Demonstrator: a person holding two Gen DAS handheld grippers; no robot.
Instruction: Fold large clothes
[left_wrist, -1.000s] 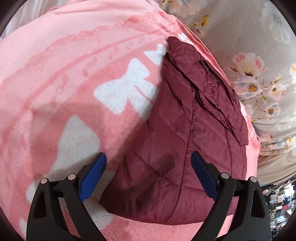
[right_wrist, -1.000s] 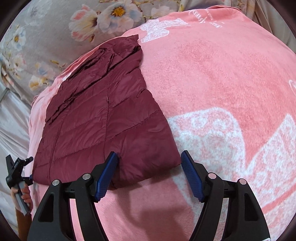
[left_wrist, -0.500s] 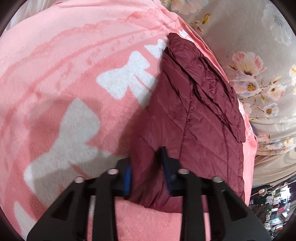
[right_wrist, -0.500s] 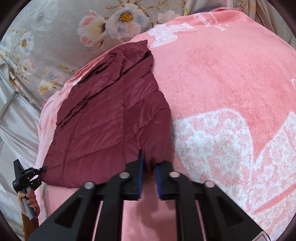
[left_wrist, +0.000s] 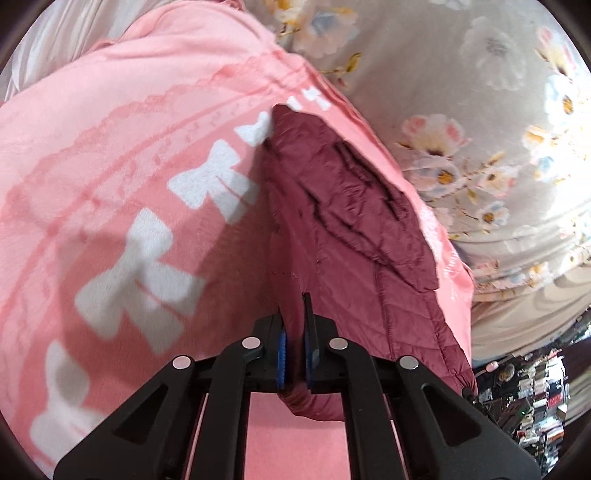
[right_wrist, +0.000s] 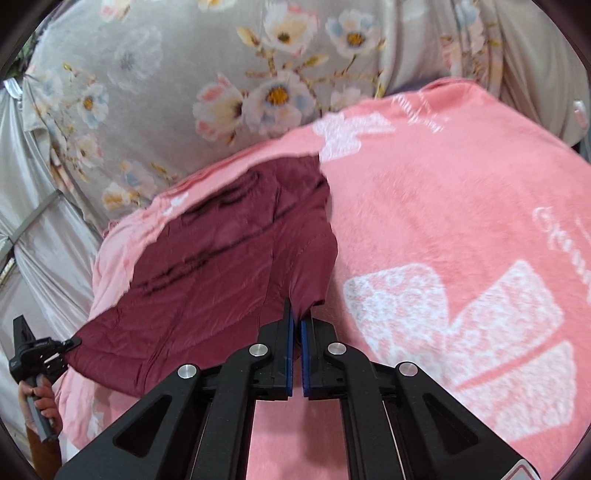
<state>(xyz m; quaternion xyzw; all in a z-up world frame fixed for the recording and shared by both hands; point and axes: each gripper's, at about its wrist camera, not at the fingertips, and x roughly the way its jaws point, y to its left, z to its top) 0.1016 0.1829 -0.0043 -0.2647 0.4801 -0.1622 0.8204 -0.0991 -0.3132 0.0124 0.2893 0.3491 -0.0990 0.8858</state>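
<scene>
Showing, left wrist view: left gripper, wide a second ago, now clamped on near hem of maroon quilted jacket, lifted off pink blanket; remainder stretching ahead, partly folded. Right wrist view: right gripper, likewise newly closed, pinching opposite hem corner; jacket ahead-left, near floral sheet. Fold-over judged ready.

Left gripper clamped, blue pads nearly together, pinching jacket edge. Right gripper likewise clamped on a jacket corner, pads nearly touching. Left hand visible at far left in right wrist view, wrapped around its gripper's handle.
</scene>
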